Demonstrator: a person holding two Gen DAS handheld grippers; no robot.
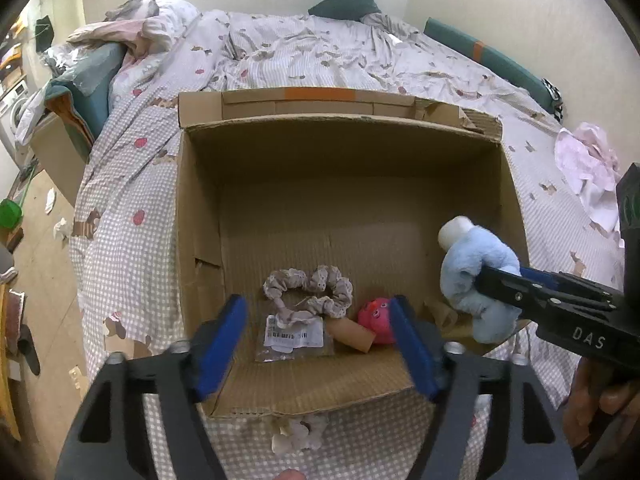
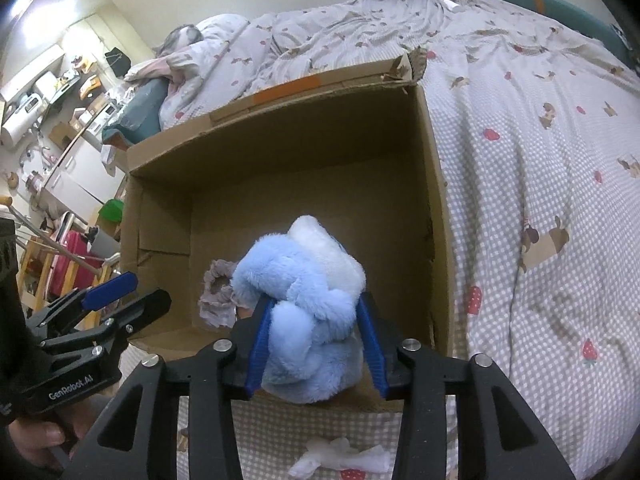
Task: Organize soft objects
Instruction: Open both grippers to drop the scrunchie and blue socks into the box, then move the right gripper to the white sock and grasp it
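— Well, where does the blue plush toy sit right now?

— Between the jaws of the right gripper, hanging over the near right corner of the cardboard box; the blue pads press its sides in the right wrist view, so I read it as gripped, though loosely.

— And the other hand?

— The left gripper hovers over the near edge of the box with its jaws wide and nothing between them; below it, on the box floor, lie a frilly scrunchie, a pink toy, a cardboard tube and a labelled packet.

— What could go wrong from here?

— The plush is bulky and partly over the box wall; if it is let go there, it may catch the rim and tumble onto the bed instead of inside; carrying it further toward the middle first seems safer. A loose hold on fluffy fabric could also let it slip early.

— Anything left outside?

— A pale crumpled piece lies on the bed just before the box's near edge; what it is I cannot tell.
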